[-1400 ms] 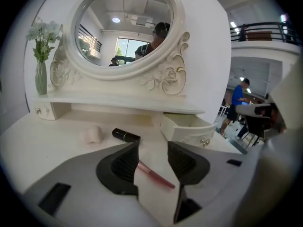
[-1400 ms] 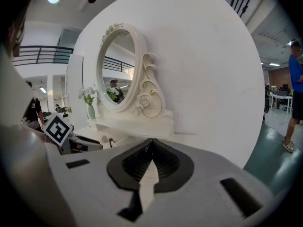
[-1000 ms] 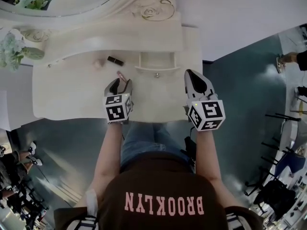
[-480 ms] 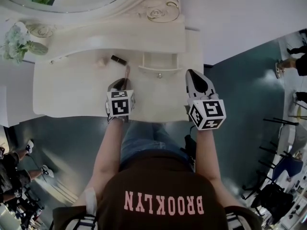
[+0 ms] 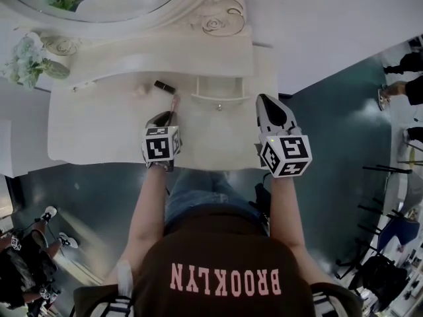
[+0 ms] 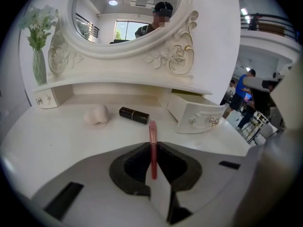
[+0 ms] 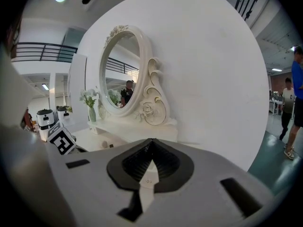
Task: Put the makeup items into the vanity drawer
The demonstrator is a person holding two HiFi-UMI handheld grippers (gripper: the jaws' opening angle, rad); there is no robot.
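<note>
A slim pink makeup stick [image 6: 152,141] sits pinched between the pads of my left gripper [image 6: 153,149], whose jaws have just been closing on it; it juts forward over the white vanity top [image 5: 99,131]. The same stick [image 5: 174,103] shows ahead of the left gripper [image 5: 168,116] in the head view. A black lipstick [image 6: 134,115] and a pale pink sponge [image 6: 96,114] lie further back. The small vanity drawer [image 6: 195,113] stands pulled open to the right of them. My right gripper [image 7: 151,143] hovers shut and empty at the vanity's right end [image 5: 266,103].
An oval mirror [image 6: 128,18] with carved roses rises behind the raised shelf. A vase of pale flowers [image 6: 38,46] stands at the shelf's left end, above a tiny knobbed drawer [image 6: 45,97]. People stand on the floor to the right [image 6: 241,98].
The pink stick, lying slantwise on the top a second ago, now lines up between the left jaws, which have closed onto it. The right gripper has stayed where it was.
</note>
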